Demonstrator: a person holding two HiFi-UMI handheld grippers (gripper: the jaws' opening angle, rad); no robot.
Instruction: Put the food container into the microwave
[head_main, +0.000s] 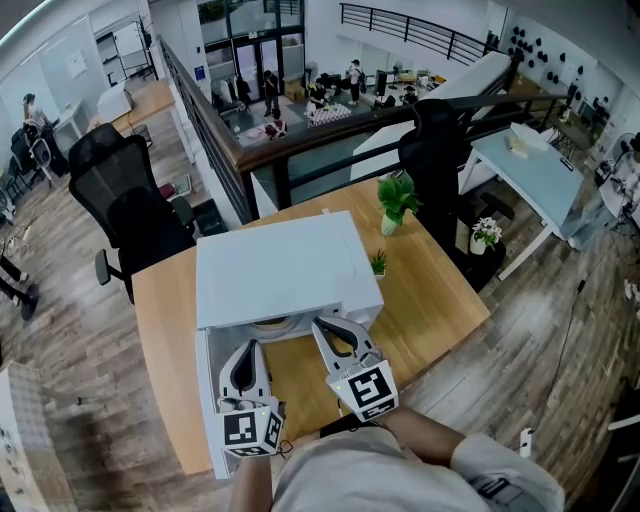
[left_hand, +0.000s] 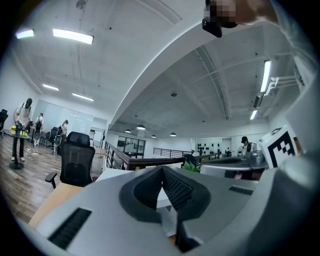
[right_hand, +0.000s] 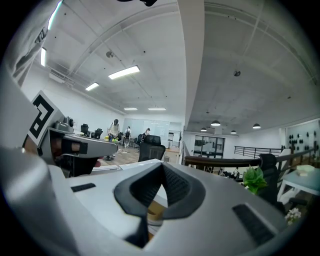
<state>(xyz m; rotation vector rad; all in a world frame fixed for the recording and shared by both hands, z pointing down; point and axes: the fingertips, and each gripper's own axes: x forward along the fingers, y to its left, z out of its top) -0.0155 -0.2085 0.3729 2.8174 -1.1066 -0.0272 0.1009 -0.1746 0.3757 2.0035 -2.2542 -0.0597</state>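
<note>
So from where I stood, the microwave (head_main: 275, 268) sat mid-table (head_main: 440, 300) with its door (head_main: 210, 400) swung open on the 9 o'clock side. The food container (head_main: 268, 323) looked to be already inside the cavity, with just a tan, rounded rim peeking out under the top edge, roughly 12 o'clock from both tongs. I couldn't see any more of it than that.

The left gripper (head_main: 250, 348) and right gripper (head_main: 322, 328) both hung just outside the opening. Each one's jaws were pressed together at the tips with nothing pinched between them, and neither was touching the container.

My guess on handling: it looked like a light, thin-walled takeaway bowl, so probably a bit flexy at the rim and easy to tip or crush. If it needed a nudge deeper, I'd pinch the wall just under the rim on the near side, gently, and keep it level so nothing slopped. There was a small potted plant (head_main: 396, 200) off at 1 o'clock, well clear.
</note>
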